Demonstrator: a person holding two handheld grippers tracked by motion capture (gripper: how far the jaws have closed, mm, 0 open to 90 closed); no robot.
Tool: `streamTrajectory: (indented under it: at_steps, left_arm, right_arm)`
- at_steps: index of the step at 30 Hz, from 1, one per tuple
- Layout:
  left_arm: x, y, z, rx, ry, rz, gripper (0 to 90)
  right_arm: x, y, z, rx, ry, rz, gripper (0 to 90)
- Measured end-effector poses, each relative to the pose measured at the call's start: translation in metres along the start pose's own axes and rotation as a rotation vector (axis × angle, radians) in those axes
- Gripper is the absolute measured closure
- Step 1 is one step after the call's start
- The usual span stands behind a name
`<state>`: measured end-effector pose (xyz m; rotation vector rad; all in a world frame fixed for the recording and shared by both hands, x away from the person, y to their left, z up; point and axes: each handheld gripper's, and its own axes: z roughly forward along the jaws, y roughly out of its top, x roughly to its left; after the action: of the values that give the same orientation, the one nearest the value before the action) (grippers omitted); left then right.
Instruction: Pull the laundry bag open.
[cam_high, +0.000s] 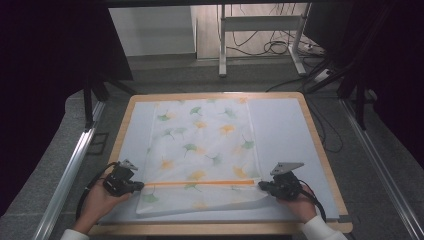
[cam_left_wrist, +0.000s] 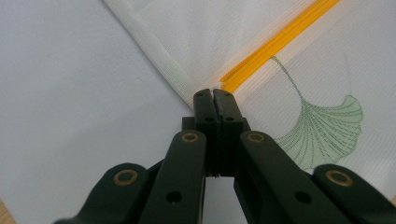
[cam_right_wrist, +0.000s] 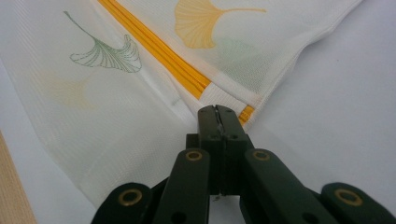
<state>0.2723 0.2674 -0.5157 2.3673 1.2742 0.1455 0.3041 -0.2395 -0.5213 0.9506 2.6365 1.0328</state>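
A white mesh bag (cam_high: 202, 145) printed with green and yellow ginkgo leaves lies flat on the table, an orange zipper (cam_high: 197, 183) running across its near end. My left gripper (cam_high: 141, 186) is shut on the bag's left edge at the zipper's end (cam_left_wrist: 218, 86). My right gripper (cam_high: 261, 185) is shut on the bag's right edge, where the zipper (cam_right_wrist: 187, 74) stops. In both gripper views the black jaws stand pressed together on the fabric (cam_left_wrist: 327, 60) (cam_right_wrist: 116, 116). The strip of bag nearer than the zipper lies slightly rumpled.
A pale blue-grey mat (cam_high: 280, 130) covers the wooden table (cam_high: 320, 150), whose rim shows all round. Metal rails (cam_high: 70, 170) run along both sides. A desk frame and cables (cam_high: 270, 45) stand on the floor beyond the table.
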Motion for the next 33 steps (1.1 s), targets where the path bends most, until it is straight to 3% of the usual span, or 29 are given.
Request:
streamTrajectory:
  at_steps: [9, 17, 22, 25, 29, 33]
  left_arm:
    - [0.001, 0.001, -0.001, -0.018, -0.014, 0.008, 90.0]
    - [-0.002, 0.003, -0.006, -0.074, 0.005, 0.023, 88.2]
    - [-0.007, 0.007, -0.017, -0.168, 0.033, 0.019, 67.7]
    - [-0.012, 0.013, -0.022, -0.230, 0.030, 0.009, 60.0]
    - [-0.026, 0.020, -0.022, -0.305, 0.039, 0.020, 55.4]
    - [-0.040, 0.029, -0.013, -0.341, 0.035, 0.045, 52.5]
  right_arm:
    - [0.000, 0.000, 0.000, -0.002, -0.002, 0.001, 89.9]
    - [0.000, -0.002, 0.000, -0.018, 0.000, 0.008, 89.7]
    - [0.000, -0.002, -0.002, -0.020, 0.009, 0.006, 89.5]
    - [0.000, -0.003, -0.002, -0.019, 0.009, 0.003, 89.4]
    - [0.001, -0.002, -0.004, -0.023, 0.008, -0.001, 85.8]
    - [0.002, -0.001, -0.008, -0.048, 0.007, -0.002, 82.2]
